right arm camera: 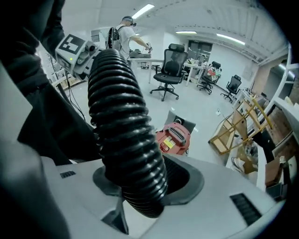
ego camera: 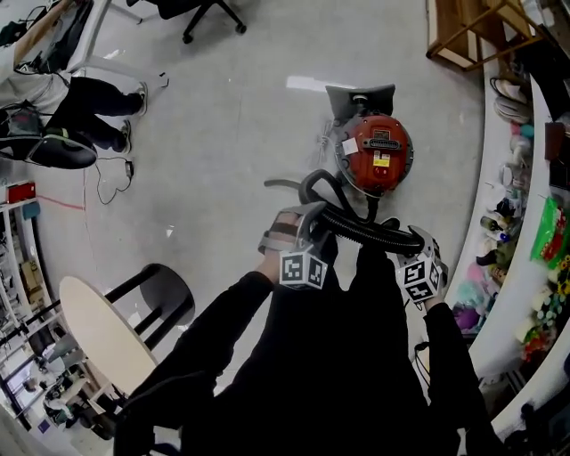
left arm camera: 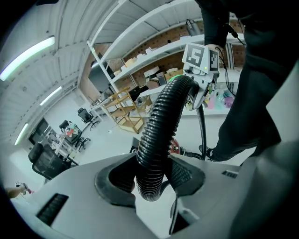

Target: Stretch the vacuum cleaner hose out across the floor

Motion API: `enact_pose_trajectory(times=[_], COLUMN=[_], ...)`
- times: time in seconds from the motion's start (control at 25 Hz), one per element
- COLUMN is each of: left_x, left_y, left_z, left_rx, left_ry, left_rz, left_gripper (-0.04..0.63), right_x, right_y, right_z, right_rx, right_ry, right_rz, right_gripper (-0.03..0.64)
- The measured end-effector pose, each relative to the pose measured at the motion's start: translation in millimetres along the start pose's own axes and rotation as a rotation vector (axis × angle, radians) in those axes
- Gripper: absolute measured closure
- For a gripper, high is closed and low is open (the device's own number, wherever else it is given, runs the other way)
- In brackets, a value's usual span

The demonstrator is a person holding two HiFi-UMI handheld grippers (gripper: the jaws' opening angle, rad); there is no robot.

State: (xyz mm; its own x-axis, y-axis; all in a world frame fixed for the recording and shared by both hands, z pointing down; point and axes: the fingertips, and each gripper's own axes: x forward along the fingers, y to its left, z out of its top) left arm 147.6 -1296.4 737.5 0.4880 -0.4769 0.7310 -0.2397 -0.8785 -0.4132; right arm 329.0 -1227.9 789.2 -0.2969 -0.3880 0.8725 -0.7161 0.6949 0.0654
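Observation:
The red vacuum cleaner (ego camera: 378,156) stands on the grey floor ahead of me, also in the right gripper view (right arm camera: 174,137). Its black ribbed hose (ego camera: 361,227) loops up from the body and hangs across in front of my dark clothing. My left gripper (ego camera: 307,218) is shut on the hose near its left bend; the hose (left arm camera: 161,126) rises from between the jaws of that gripper (left arm camera: 150,175) toward the other gripper. My right gripper (ego camera: 411,239) is shut on the hose further right, and the hose (right arm camera: 124,126) fills the space between its jaws (right arm camera: 140,186).
A round pale table (ego camera: 98,334) and a black stool (ego camera: 165,298) stand at lower left. A seated person (ego camera: 80,102) is at upper left, an office chair (ego camera: 205,13) at the top. A wooden rack (ego camera: 472,31) and a curved white counter (ego camera: 499,267) with goods line the right.

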Motion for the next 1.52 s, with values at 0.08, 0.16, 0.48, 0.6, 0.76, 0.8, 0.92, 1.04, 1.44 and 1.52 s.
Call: enact_pose_trajectory(times=[0.08,0.16,0.48,0.6,0.76,0.8,0.92,1.04,1.44,1.52], left_x=[-18,-34,-95,-115,-134,-136,-138,-135,-153,-183], left_y=[3,1,-52,-94,-153,-164,-185,-190,-172,-182], left_z=[-4,-9,-6,6,31,38,57,73,37,2], left_rx=[0.008,0.017,-0.006,-0.015,-0.006,0.006,0.059,0.109,-0.104,-0.225], left_ry=[-0.021,-0.039,0.008,0.047,0.076,0.078,0.073,0.037,0.050,0.047], left_rz=[-0.005,-0.009,-0.046,-0.043,-0.047,-0.047,-0.046,-0.042,0.015,-0.031], left_gripper=[0.403,0.403,0.403,0.403,0.403,0.403,0.403,0.403,0.291,0.290], right_x=[-19,-38,-92,-116,-150,-157,-176,-198,-222,-222], right_y=[14,29,99,117,145,152,165,169,198,209], right_z=[18,32,18,-10,-61,-75,-103,-109,-89,-69], right_rx=[-0.012,-0.040,-0.150,-0.185,-0.186,-0.175,-0.132,-0.075,0.288,0.350], right_ry=[-0.007,-0.009,-0.003,-0.027,-0.053,-0.052,-0.052,-0.056,-0.009,-0.026], right_rz=[-0.007,-0.003,0.104,0.127,0.188,0.205,0.222,0.223,0.245,0.250], right_gripper=[0.426,0.433,0.466,0.469,0.471,0.472,0.474,0.476,0.486,0.488])
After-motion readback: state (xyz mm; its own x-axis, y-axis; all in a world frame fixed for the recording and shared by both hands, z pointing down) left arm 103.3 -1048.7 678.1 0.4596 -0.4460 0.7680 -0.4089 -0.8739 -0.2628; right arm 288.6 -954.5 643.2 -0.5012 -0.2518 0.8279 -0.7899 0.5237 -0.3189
